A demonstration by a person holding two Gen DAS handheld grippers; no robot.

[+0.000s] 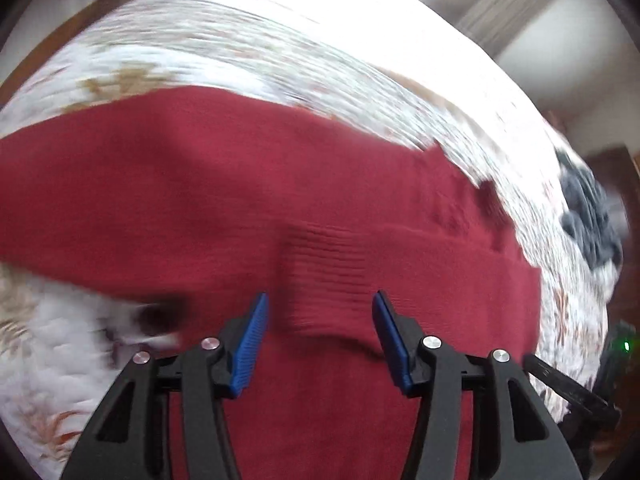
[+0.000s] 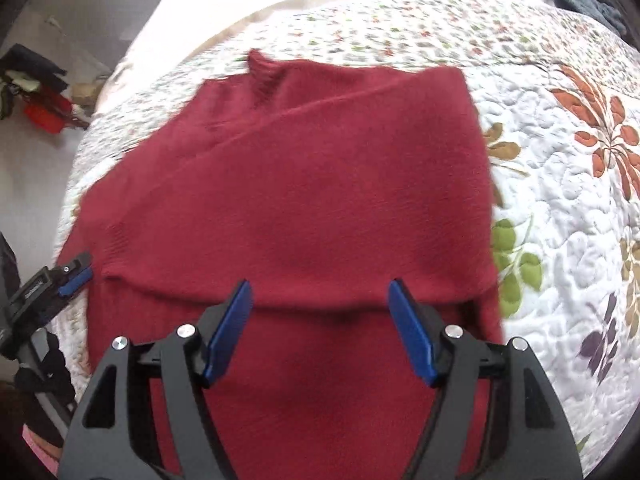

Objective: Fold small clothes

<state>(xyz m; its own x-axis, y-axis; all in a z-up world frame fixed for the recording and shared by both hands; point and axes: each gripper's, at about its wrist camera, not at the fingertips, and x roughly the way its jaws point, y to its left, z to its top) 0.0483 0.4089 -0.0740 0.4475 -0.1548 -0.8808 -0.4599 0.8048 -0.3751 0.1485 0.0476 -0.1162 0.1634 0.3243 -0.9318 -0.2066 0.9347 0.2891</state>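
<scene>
I see the red knit sweater (image 2: 304,184) lying partly folded on the bed's floral quilt (image 2: 560,208). Left gripper (image 1: 318,336) and right gripper (image 2: 320,328) fingers are wide, holding nothing. Soft, light, limp fabric; I would pinch the near folded edge.

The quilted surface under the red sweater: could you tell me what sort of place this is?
Most likely a bedroom at home. The red sweater lies on a floral quilt that looks like a bedspread, with a curtain in the corner and clutter on the floor.
</scene>
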